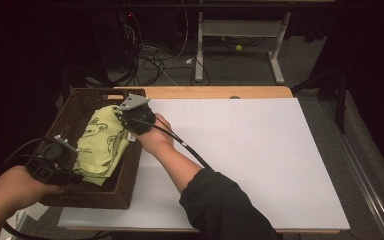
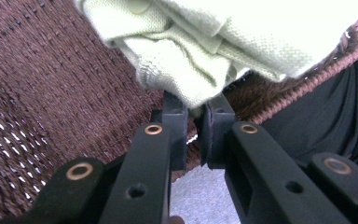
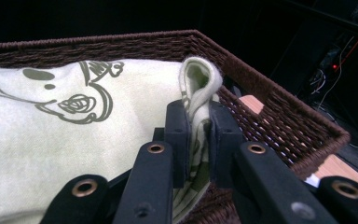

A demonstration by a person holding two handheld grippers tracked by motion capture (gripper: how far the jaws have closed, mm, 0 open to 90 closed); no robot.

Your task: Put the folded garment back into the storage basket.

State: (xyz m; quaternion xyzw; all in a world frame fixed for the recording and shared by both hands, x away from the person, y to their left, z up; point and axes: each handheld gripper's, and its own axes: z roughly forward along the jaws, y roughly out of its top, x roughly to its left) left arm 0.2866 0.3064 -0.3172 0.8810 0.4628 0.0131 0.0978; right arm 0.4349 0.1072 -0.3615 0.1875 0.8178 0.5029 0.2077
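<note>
At the left of the frame, the soft, light green cloth [image 1: 102,145] is being pinched at folded edges by both grippers, left gripper [image 2: 193,128] and right gripper [image 3: 198,133], jaws clamped on fabric, over the basket [image 1: 80,102].

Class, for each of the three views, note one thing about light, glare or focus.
High view: the white table is lit, the surroundings very dark. Left gripper view: the cloth is overexposed at the top, and the near tool arms are soft. Right gripper view: the basket rim is sharp, the background nearly black.
</note>
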